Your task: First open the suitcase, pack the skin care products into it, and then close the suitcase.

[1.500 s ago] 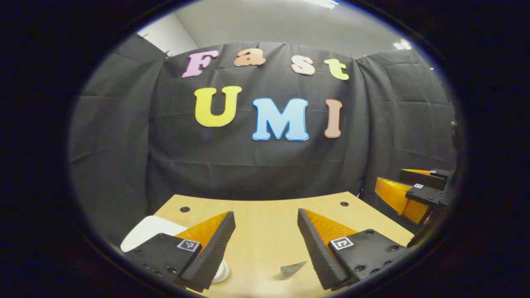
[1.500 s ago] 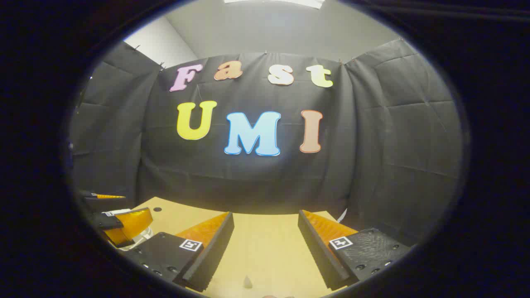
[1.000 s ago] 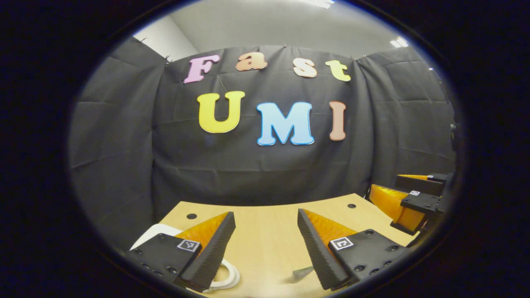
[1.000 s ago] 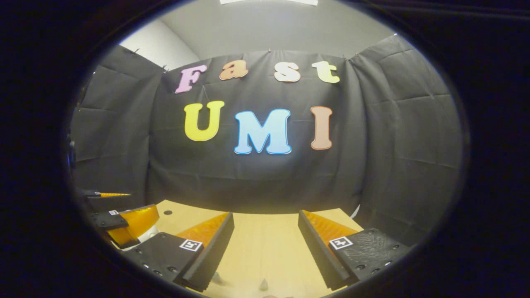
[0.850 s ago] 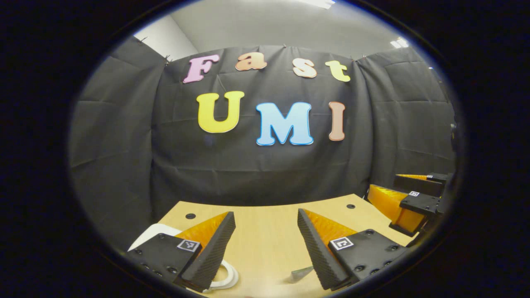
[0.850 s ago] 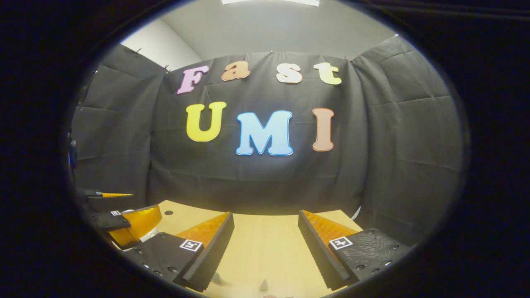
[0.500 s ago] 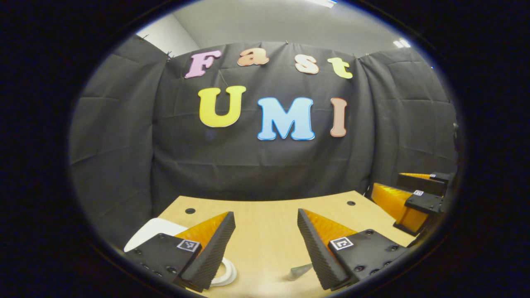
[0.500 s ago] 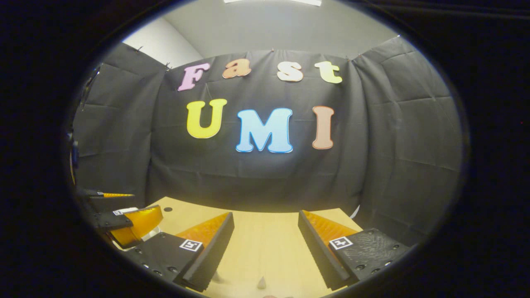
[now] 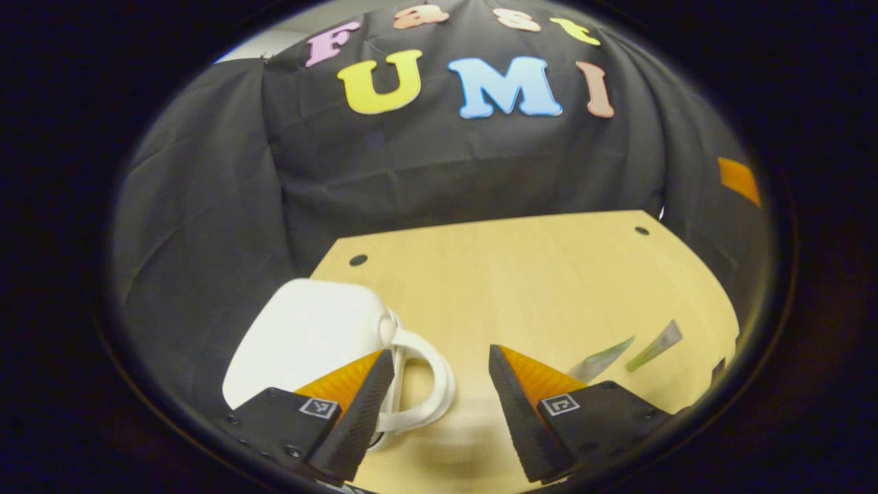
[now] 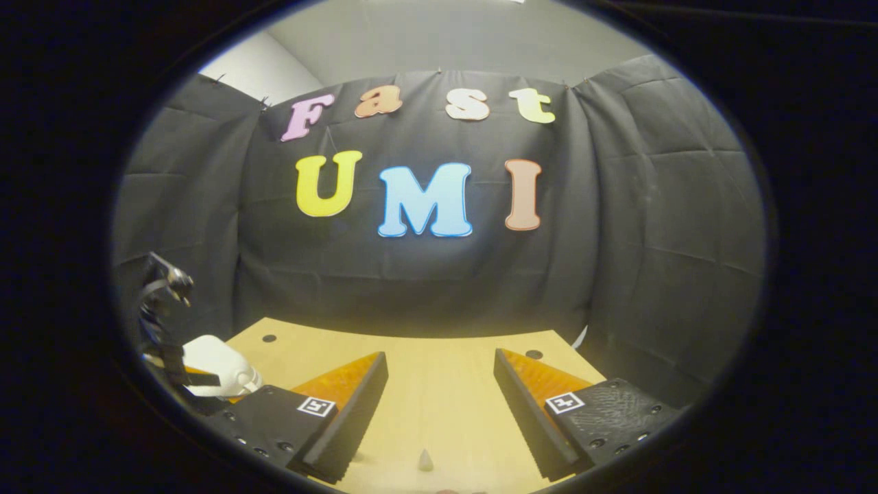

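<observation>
My left gripper [image 9: 439, 357] hangs over the near left part of the wooden table [image 9: 521, 274], its two fingers spread wide with nothing between them but bare tabletop. One white suitcase [image 9: 309, 333] lies flat and closed at the left edge of the table, just beyond my left finger [image 9: 357, 405]. Its single white loop handle [image 9: 429, 384] sticks out to the right, and the tip of that finger overlaps the handle's near left part; I cannot tell whether they touch. To the right, past my right finger [image 9: 531, 391], I count two thin skin care tubes [image 9: 627, 350] lying side by side on the table near its right edge, both slanting up to the right; they are blurred, so I can make out little more than their pale greenish look. I see two small dark holes [image 9: 358, 260] in the tabletop, one at each far corner.

My right gripper [image 10: 440, 384] is lower and looks along the table [image 10: 439, 370] toward the far black cloth. Its two fingers are also spread apart and empty. The suitcase [image 10: 216, 374] shows at the far left, partly behind black straps and hardware [image 10: 161, 309]. One small pale pointed thing [image 10: 426, 460] lies on the table near me, between my fingers; I cannot tell what it is.
</observation>
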`<act>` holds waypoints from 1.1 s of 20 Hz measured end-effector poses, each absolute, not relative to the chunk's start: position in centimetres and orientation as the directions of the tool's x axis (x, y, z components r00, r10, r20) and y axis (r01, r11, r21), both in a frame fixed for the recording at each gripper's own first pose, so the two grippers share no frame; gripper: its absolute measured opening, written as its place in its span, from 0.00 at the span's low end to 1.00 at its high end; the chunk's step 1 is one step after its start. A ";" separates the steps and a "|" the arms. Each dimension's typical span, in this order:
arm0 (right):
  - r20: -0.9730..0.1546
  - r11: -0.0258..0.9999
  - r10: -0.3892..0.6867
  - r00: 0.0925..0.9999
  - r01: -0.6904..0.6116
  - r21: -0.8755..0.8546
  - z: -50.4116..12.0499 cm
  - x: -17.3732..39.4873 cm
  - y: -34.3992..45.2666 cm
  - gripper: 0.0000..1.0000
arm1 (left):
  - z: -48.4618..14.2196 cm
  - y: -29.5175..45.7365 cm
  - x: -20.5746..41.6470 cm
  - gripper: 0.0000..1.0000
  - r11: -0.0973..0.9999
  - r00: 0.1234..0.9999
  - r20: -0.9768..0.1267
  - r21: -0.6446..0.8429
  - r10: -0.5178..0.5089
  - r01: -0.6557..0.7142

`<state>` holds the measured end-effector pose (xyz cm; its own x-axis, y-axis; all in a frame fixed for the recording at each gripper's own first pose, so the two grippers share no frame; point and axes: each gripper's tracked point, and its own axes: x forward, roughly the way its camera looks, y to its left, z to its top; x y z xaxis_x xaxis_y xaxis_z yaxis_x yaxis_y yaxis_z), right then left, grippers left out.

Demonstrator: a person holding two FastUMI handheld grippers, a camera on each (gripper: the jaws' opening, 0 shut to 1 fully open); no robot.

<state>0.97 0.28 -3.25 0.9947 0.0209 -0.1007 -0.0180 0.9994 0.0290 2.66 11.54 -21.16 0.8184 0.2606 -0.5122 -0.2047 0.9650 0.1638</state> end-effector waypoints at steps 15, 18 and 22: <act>-0.193 0.999 -0.006 0.981 0.015 0.045 -5.7 1.5 -0.8 0.95 | -31.5 13.9 8.4 0.35 0.979 0.689 -0.703 0.053 0.175 -0.195; -0.202 0.998 -0.010 0.979 0.022 0.054 -6.1 1.8 -0.8 0.95 | -29.9 13.7 7.9 0.22 0.983 0.699 -0.692 0.099 0.179 -0.154; -0.219 0.997 -0.005 0.976 0.021 0.072 -6.8 2.0 -0.5 0.95 | -25.7 12.3 6.3 0.21 0.985 0.728 -0.665 0.108 0.170 -0.132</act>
<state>2.02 -0.48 -6.79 0.9757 -0.0047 -0.2192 0.0210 0.9972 0.0722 6.28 12.28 -25.68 0.7276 0.1701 -0.6646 -0.1319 0.9854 0.1079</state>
